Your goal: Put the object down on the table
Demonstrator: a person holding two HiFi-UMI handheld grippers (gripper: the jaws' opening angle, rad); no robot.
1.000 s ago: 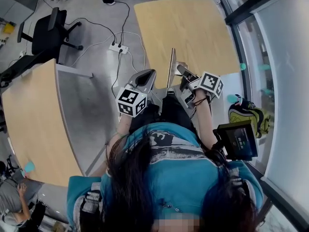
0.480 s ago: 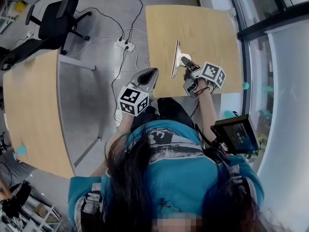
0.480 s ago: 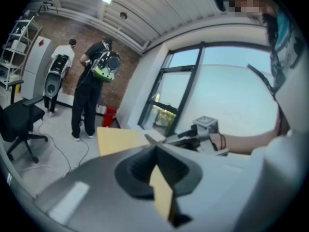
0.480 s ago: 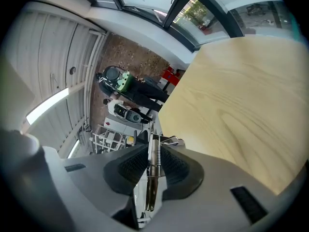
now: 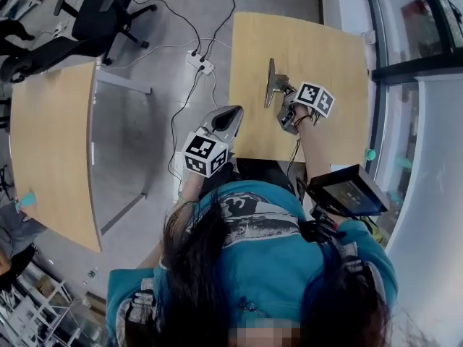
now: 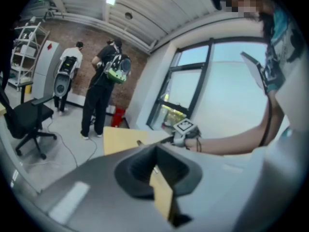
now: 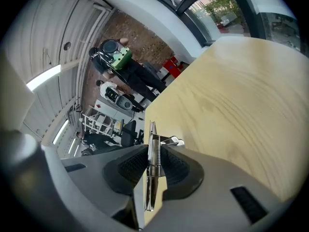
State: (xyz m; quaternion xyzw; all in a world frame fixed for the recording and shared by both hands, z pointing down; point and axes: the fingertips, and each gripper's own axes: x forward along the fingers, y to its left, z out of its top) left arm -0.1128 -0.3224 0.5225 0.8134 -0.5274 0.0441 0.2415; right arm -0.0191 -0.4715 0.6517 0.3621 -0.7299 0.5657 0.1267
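Note:
A thin flat metal plate with a spring clip (image 5: 270,83) stands on edge just above the light wooden table (image 5: 325,45). My right gripper (image 5: 281,96) is shut on its near end. In the right gripper view the plate (image 7: 151,178) is pinched edge-on between the two dark pads (image 7: 133,166), with the right gripper (image 7: 153,151) over the table (image 7: 231,95). My left gripper (image 5: 231,114) hangs at the table's near left edge with nothing in it. Seen from its own camera, the left gripper (image 6: 155,149) has its tips together, and a sliver of table (image 6: 120,139) shows behind.
A second wooden table (image 5: 51,143) lies to the left across grey floor. A power strip with cables (image 5: 201,62) and an office chair (image 5: 101,16) are beyond it. A glass wall (image 5: 419,121) runs along the right. Two people (image 6: 104,91) stand at the back.
My right gripper has carried the metal plate forward and lower, out over the middle of the table. The left gripper has shifted forward a little toward the table's edge.

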